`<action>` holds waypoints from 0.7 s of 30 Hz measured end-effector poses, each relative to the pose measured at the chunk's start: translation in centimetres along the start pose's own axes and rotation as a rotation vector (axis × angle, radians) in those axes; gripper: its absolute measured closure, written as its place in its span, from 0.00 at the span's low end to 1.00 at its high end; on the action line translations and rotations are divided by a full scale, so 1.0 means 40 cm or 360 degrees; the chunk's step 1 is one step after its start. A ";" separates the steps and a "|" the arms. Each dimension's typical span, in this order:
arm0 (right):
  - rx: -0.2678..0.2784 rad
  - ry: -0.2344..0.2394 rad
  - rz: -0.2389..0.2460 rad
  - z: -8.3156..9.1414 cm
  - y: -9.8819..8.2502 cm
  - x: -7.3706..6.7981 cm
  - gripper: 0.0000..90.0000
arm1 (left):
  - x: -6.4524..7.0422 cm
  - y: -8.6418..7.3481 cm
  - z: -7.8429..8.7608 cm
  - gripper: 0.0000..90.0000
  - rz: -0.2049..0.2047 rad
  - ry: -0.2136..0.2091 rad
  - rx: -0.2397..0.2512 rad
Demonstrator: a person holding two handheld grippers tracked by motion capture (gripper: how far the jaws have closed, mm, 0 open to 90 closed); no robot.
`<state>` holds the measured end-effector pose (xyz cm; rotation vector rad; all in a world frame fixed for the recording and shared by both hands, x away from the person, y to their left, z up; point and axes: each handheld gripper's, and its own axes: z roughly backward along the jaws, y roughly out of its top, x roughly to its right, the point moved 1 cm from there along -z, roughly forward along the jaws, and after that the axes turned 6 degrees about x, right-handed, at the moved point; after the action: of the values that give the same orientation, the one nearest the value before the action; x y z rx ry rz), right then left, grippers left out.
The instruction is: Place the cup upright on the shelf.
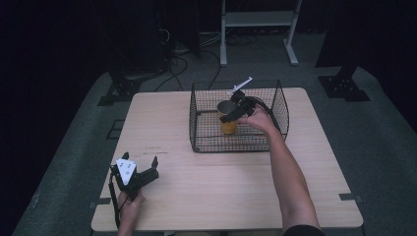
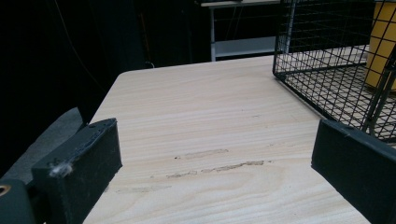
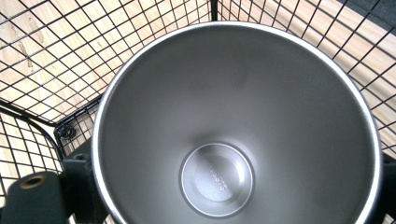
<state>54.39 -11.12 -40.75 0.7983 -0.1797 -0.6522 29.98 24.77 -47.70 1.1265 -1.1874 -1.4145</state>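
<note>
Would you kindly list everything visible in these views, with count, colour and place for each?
Cup: one, yellow outside, steel inside, upright in the basket between the right gripper's jaws.
Wire basket: one, black, far middle of the table.
Table: one, light wood, on grey carpet.
Shelf frame: one, white, on the floor beyond the table.
Cables: several, black, on the floor behind the table.
Left gripper: one, black, near left of the table, jaws open, holding nothing.
Right gripper: one, black, reaching into the basket, around the cup.
Forearms: two, from the near edge.
</note>
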 end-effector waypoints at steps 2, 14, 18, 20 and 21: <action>-0.0005 -0.0005 0.0002 0.000 -0.001 -0.001 0.10 | 0.000 0.000 0.000 0.01 -0.0003 0.0001 0.0000; 0.0009 -0.0050 0.0024 0.012 0.003 -0.002 0.03 | 0.000 0.000 -0.001 0.01 -0.0002 0.0002 0.0001; 0.0034 -0.0048 0.0017 0.024 0.009 -0.001 0.02 | 0.000 0.000 -0.002 0.01 -0.0002 0.0003 0.0000; 0.0045 -0.0049 0.0009 0.029 0.011 0.000 0.02 | 0.001 0.000 -0.002 0.01 -0.0001 0.0004 -0.0002; 0.0052 -0.0041 0.0005 0.032 0.012 0.000 0.02 | 0.001 0.000 -0.002 0.01 -0.0002 0.0004 -0.0002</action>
<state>54.11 -11.65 -39.52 0.8209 -0.2157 -0.6582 30.07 24.74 -47.72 1.1281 -1.1845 -1.4144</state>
